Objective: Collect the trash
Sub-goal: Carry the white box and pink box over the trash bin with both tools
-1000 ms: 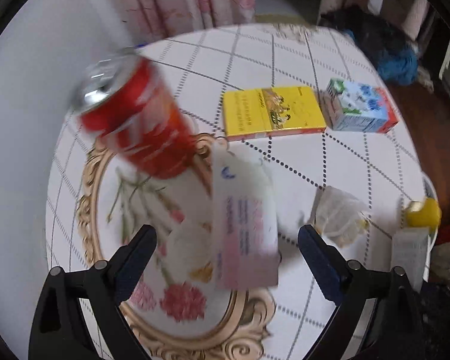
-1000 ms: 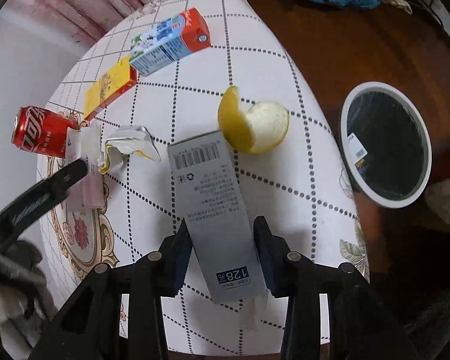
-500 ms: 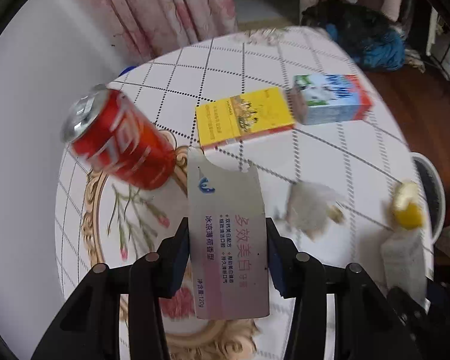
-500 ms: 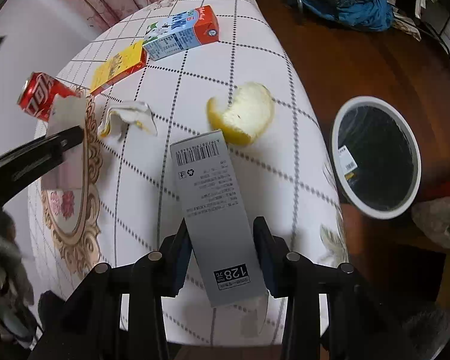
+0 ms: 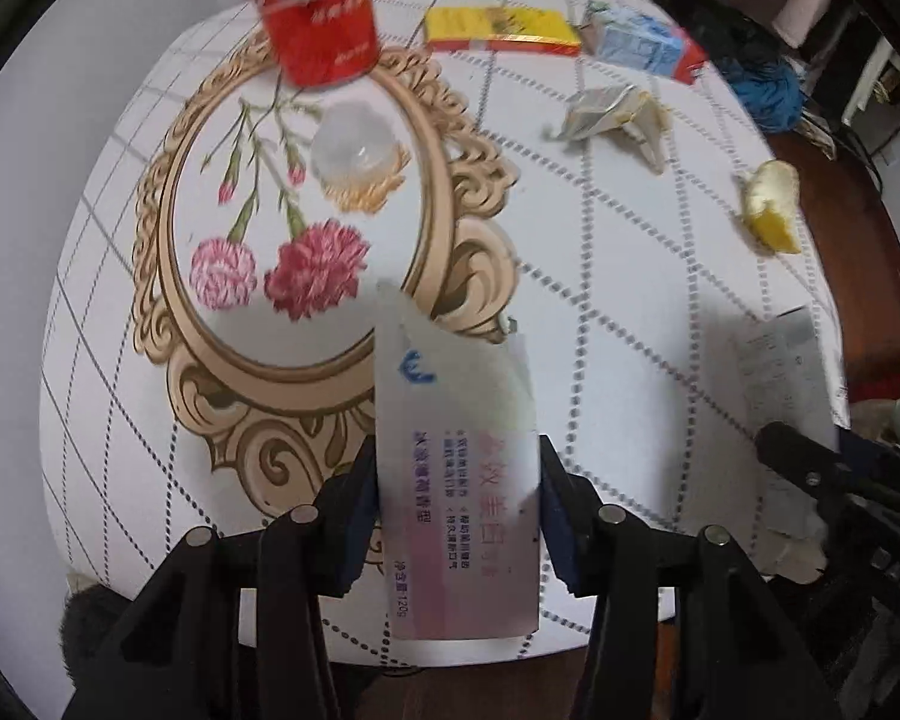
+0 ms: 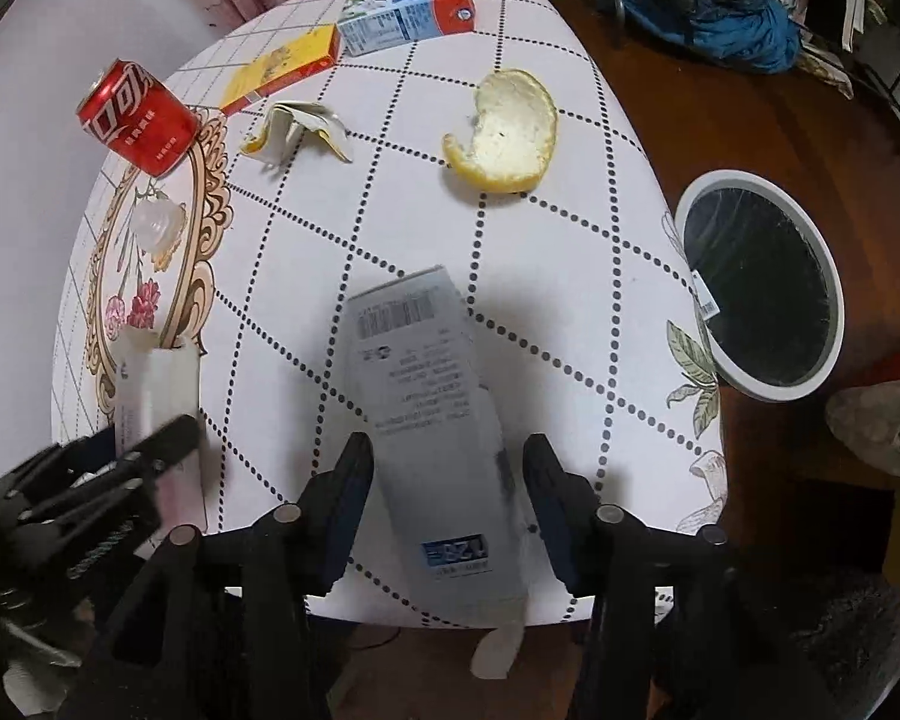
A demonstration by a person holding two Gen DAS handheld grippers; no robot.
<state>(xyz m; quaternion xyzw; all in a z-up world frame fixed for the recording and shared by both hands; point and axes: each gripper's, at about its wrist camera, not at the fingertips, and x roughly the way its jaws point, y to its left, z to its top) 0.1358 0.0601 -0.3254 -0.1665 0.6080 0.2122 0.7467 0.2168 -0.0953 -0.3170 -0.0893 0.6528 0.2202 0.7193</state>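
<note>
Two grippers each hold one flattened carton above the round table with the white dotted-lattice cloth (image 6: 570, 252). The left gripper (image 5: 457, 516) clamps a pale pink-and-white carton (image 5: 456, 480) printed "120g"; against half a second ago it has swung, so the red soda can (image 5: 315, 6) now stands at its twelve o'clock instead of ten. The right gripper (image 6: 444, 510) has its fingers either side of a grey-white carton with a barcode (image 6: 432, 420), the left pad touching, a sliver of gap at the right; its "128" panel is now blurred.

On the cloth lie one can, one flat yellow box (image 6: 282, 66), one blue-and-red milk carton (image 6: 405, 15), one crumpled paper wrapper (image 6: 297, 132), one yellow citrus peel (image 6: 504, 138) and one clear plastic cap (image 6: 156, 222). One white-rimmed bin with a black liner (image 6: 756, 276) stands on the floor at the right gripper's two o'clock.
</note>
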